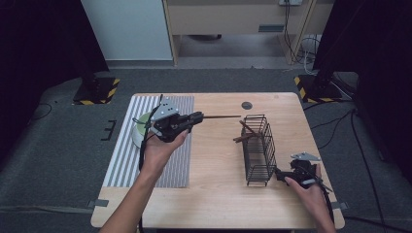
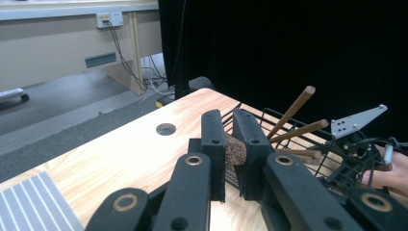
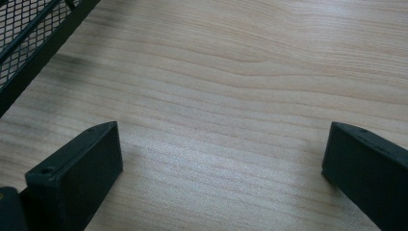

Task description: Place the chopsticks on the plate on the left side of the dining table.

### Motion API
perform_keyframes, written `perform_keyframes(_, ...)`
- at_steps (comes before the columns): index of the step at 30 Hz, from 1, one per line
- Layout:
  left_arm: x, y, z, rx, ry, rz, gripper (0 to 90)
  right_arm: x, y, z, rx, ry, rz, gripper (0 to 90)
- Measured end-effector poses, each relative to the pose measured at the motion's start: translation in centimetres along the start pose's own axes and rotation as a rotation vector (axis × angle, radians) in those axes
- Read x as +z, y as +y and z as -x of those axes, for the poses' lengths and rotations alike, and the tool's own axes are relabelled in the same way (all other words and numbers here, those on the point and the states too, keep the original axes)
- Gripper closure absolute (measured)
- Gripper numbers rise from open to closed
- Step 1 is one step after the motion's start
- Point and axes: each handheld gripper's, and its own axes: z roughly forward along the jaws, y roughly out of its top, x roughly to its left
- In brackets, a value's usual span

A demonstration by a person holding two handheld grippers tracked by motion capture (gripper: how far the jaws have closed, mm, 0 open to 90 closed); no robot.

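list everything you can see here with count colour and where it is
held stick: 1, dark brown, clamped in the left gripper, pointing at the basket
wire basket: 1, black, right half of the table
sticks in basket: at least 2, brown, leaning out of its far end
striped mat: 1, grey and white, left part of the table
round dish: 1, pale green and white, on the mat, partly behind the left gripper
table: 1, light wood
left gripper: 1, black, above the mat's right edge, shut on the stick
right gripper: 1, black, at the basket's near right corner, jaws open
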Motion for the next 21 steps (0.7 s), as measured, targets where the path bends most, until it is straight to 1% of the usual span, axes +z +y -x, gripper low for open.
perform_keyframes(1, -0.2, -0.2, -0.4, 0.0, 0.006, 0.0, 83.4, 0.0, 0.0, 0.0, 0.0, 0.0, 0.0, 0.4)
perform_keyframes(3, -0.4, -0.4, -0.6, 0.003, 0.01, -0.001, 83.4, 0.0, 0.0, 0.0, 0.0, 0.0, 0.0, 0.4)
perform_keyframes(4, -0.5, -0.6, -0.8, 0.004, 0.019, -0.003, 83.5, 0.0, 0.0, 0.0, 0.0, 0.0, 0.0, 0.4)
perform_keyframes(5, -0.7, -1.1, -1.3, -0.003, 0.033, -0.005, 83.4, 0.0, 0.0, 0.0, 0.0, 0.0, 0.0, 0.4)
perform_keyframes(6, -0.7, -1.1, -1.3, -0.003, 0.033, -0.005, 83.4, 0.0, 0.0, 0.0, 0.0, 0.0, 0.0, 0.4)
perform_keyframes(8, -0.8, -1.6, -1.9, -0.015, 0.045, -0.009, 83.4, 0.0, 0.0, 0.0, 0.0, 0.0, 0.0, 0.4)
perform_keyframes(11, -1.1, -2.3, -2.6, -0.016, 0.07, -0.023, 83.4, 0.0, 0.0, 0.0, 0.0, 0.0, 0.0, 0.4)
perform_keyframes(12, -1.2, -2.5, -2.9, -0.022, 0.074, -0.024, 83.4, 0.0, 0.0, 0.0, 0.0, 0.0, 0.0, 0.4)
perform_keyframes(13, -1.4, -2.9, -3.4, -0.027, 0.087, -0.029, 83.4, 0.0, 0.0, 0.0, 0.0, 0.0, 0.0, 0.4)
perform_keyframes(16, -1.5, -3.3, -3.8, -0.034, 0.098, -0.035, 83.4, 0.0, 0.0, 0.0, -0.001, 0.0, 0.0, 0.4)
perform_keyframes(17, -1.6, -3.6, -4.2, -0.037, 0.106, -0.041, 83.4, 0.0, 0.0, 0.0, 0.0, 0.0, 0.0, 0.5)
perform_keyframes(20, -1.5, -3.9, -4.5, -0.044, 0.111, -0.047, 83.5, 0.0, 0.0, 0.0, 0.0, 0.0, 0.0, 0.4)
perform_keyframes(21, -1.5, -4.2, -4.9, -0.047, 0.12, -0.052, 83.5, 0.0, 0.0, 0.0, 0.0, 0.0, 0.0, 0.5)
